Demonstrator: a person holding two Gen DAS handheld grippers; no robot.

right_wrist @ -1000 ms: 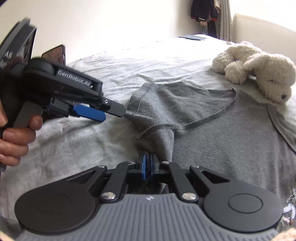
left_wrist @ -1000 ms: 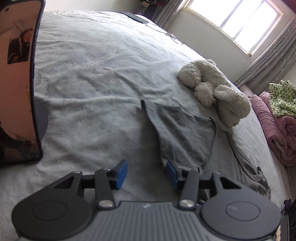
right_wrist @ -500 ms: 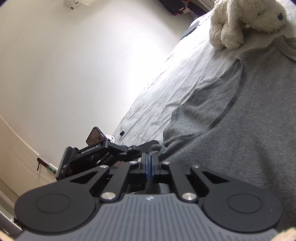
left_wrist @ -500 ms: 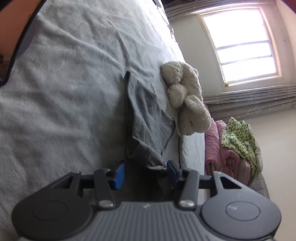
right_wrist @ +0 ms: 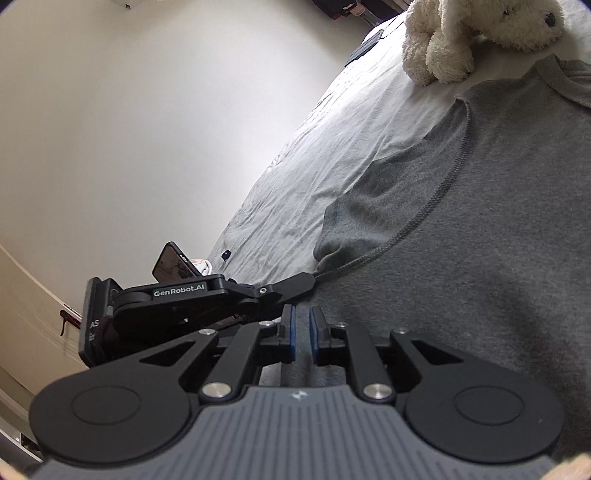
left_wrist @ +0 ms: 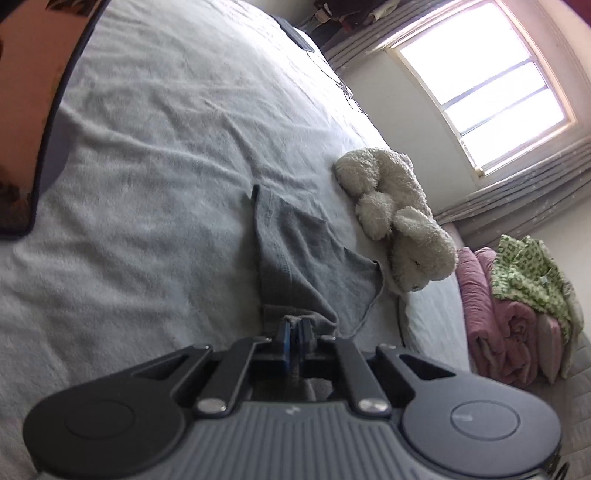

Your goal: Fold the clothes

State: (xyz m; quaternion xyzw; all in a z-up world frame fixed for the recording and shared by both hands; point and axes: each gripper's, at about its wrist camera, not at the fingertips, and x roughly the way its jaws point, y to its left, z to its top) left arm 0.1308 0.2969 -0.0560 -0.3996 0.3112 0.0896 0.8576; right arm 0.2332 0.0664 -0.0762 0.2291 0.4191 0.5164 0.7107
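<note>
A grey t-shirt (left_wrist: pixel 295 251) lies on the bed's pale sheet (left_wrist: pixel 155 155); it fills the right wrist view (right_wrist: pixel 480 221). My left gripper (left_wrist: pixel 294 334) is shut on the shirt's sleeve edge, the cloth pinched between its blue pads. It also shows in the right wrist view (right_wrist: pixel 295 284), its tip at the sleeve seam. My right gripper (right_wrist: pixel 301 328) has its jaws slightly parted with grey shirt cloth lying in the narrow gap between the blue pads; it is just beside the left gripper.
A white plush dog (left_wrist: pixel 395 218) lies beyond the shirt, also in the right wrist view (right_wrist: pixel 476 33). Pink and green folded blankets (left_wrist: pixel 517 306) sit by the window. A pillow edge (left_wrist: pixel 29 110) is at the left. A phone (right_wrist: pixel 173 262) rides on the left gripper.
My left gripper has closed on the sleeve edge. My right gripper's jaws, shut on the shirt before, have parted a little.
</note>
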